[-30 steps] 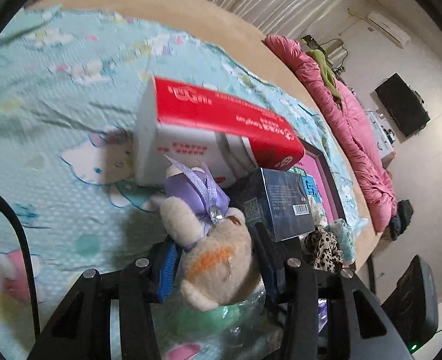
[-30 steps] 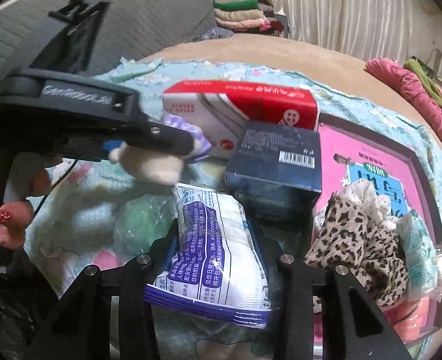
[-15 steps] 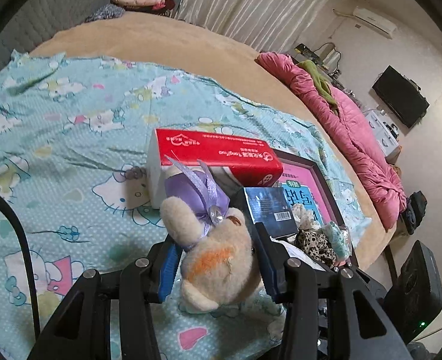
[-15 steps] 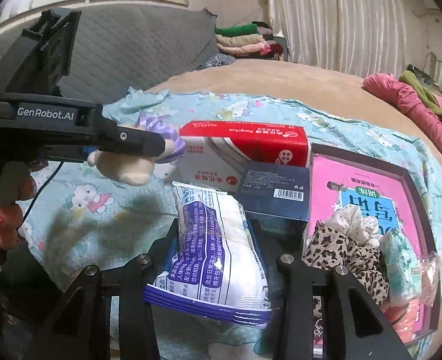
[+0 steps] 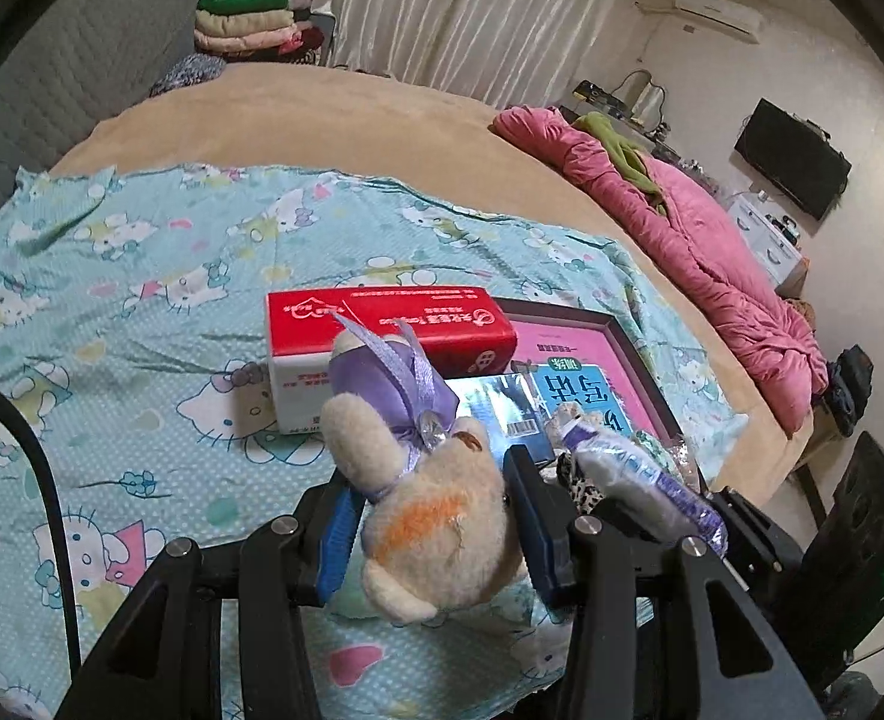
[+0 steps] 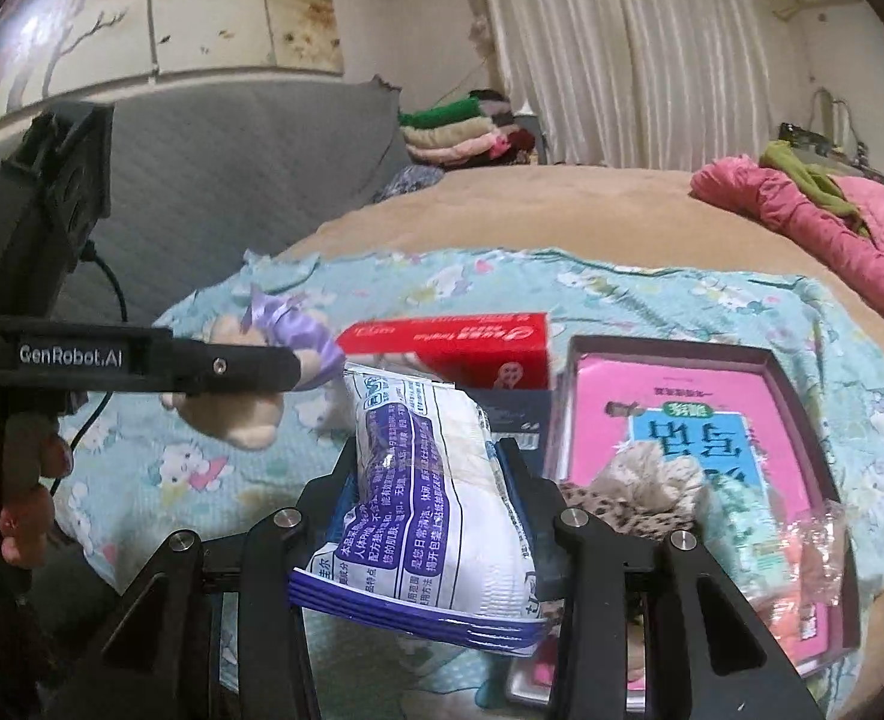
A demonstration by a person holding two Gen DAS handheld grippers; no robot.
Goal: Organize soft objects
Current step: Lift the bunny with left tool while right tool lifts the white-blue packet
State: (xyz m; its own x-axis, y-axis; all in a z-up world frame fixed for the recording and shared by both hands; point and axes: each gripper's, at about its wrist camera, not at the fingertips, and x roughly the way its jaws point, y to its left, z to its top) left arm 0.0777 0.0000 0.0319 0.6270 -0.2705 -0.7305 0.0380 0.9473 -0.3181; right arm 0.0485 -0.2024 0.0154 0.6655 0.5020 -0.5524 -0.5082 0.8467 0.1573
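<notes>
Aloft above the bed (image 5: pixel 333 120): plush toy (image 5: pixel 435 516) squeezed at its belly between the pads of the left hand-held gripper (image 5: pixel 429 525), wipes packet (image 6: pixel 435 498) clamped mid-body in the right hand-held gripper (image 6: pixel 429 510) alongside. Both likely light and yielding; slick film probably prone to slipping, so best gripped across the thick middle.

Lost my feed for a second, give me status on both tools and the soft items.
Left tool shut on plush toy. Right tool shut on wipes pack. Both clear of the blanket. Red tissue box and pink tray ahead, nothing blocking.
</notes>
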